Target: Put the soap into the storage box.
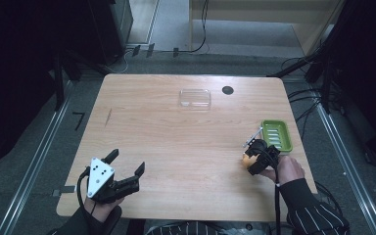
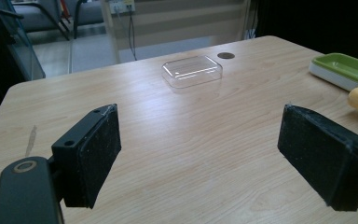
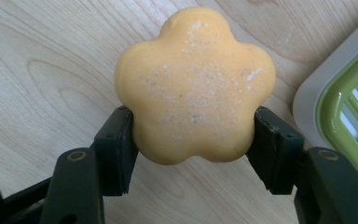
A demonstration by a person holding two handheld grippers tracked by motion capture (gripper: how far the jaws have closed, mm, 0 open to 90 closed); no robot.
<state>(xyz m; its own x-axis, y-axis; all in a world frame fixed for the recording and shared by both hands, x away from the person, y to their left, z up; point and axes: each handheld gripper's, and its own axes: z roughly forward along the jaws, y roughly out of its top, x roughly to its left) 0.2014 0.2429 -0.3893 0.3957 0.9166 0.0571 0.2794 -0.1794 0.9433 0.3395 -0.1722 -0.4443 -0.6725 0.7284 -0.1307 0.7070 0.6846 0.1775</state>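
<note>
right gripper (image 3: 193,140) pinching the yellow flower-shaped soap bar (image 3: 195,86) at frame centre

stiff, light, likely slick — grip in opposite notches; left gripper (image 2: 200,154) spread.

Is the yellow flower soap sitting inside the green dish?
No, the flower soap is over the wooden table, pinched between the right gripper jaws, beside the green dish.

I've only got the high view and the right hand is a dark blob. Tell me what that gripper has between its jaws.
Observer: The right gripper is closed on a yellow flower-shaped soap, one jaw on each side.
Operator: Report what lies next to it.
Observer: The green soap dish sits just beside the soap, and its slotted insert looks bare.
Operator: Now describe the left gripper.
Observer: The left gripper has its jaws wide apart over bare table, facing the clear plastic lid.
</note>
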